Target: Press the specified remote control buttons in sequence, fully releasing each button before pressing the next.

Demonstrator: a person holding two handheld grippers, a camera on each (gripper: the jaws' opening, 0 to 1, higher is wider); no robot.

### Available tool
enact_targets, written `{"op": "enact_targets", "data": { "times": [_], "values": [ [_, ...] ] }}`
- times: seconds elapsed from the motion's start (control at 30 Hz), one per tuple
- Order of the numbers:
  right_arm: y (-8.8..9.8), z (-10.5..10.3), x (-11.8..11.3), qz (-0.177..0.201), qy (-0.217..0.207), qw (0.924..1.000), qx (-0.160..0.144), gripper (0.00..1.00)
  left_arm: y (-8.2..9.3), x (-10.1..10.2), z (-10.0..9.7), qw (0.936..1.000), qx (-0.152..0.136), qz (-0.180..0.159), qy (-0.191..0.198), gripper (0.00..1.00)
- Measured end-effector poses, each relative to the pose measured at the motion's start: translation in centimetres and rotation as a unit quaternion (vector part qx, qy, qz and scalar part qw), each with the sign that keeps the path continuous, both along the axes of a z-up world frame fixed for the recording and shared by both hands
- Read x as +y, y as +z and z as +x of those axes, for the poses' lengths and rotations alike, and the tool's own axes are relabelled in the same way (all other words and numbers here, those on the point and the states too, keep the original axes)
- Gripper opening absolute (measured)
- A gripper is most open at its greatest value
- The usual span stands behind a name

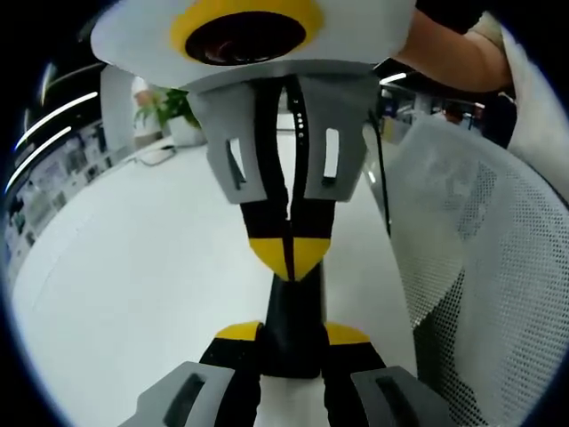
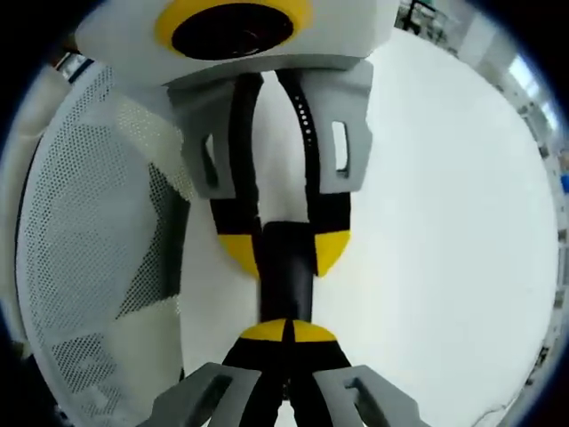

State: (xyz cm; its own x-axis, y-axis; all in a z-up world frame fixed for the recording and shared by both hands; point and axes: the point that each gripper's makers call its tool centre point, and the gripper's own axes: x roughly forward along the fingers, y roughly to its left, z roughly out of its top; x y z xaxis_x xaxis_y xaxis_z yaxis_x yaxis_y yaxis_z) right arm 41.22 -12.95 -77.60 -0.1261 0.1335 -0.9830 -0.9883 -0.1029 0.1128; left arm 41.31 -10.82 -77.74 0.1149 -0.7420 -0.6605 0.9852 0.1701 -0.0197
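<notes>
Remote (image 1: 293, 325) gripped, white table (image 1: 133, 258) (mesh chair (image 1: 480, 267) beside)

We see the remote control (image 1: 293, 325) as a slim black bar held above the white table (image 1: 133, 267), one end clamped between the left gripper's yellow tips. In the right gripper view the same remote control (image 2: 286, 271) runs lengthwise over the table (image 2: 444, 222); its buttons cannot be made out.
</notes>
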Motion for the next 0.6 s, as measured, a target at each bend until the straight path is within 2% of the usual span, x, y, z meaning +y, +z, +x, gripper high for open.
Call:
{"op": "enact_targets", "data": {
  "times": [0.37, 0.6],
  "values": [
    [0.2, -0.2, -0.1, 0.011, 0.007, 0.9999, 0.002, 0.0, 0.0, 0.0, -0.1, 1.0, 0.0, 0.001, 0.0, 0.24],
    [1.7, 0.3, 0.2, 0.023, 0.007, 0.9996, -0.011, 0.0, 0.0, 0.0, -0.1, 1.0, 0.0, 0.002, -0.001, 0.24]
  ]
}}
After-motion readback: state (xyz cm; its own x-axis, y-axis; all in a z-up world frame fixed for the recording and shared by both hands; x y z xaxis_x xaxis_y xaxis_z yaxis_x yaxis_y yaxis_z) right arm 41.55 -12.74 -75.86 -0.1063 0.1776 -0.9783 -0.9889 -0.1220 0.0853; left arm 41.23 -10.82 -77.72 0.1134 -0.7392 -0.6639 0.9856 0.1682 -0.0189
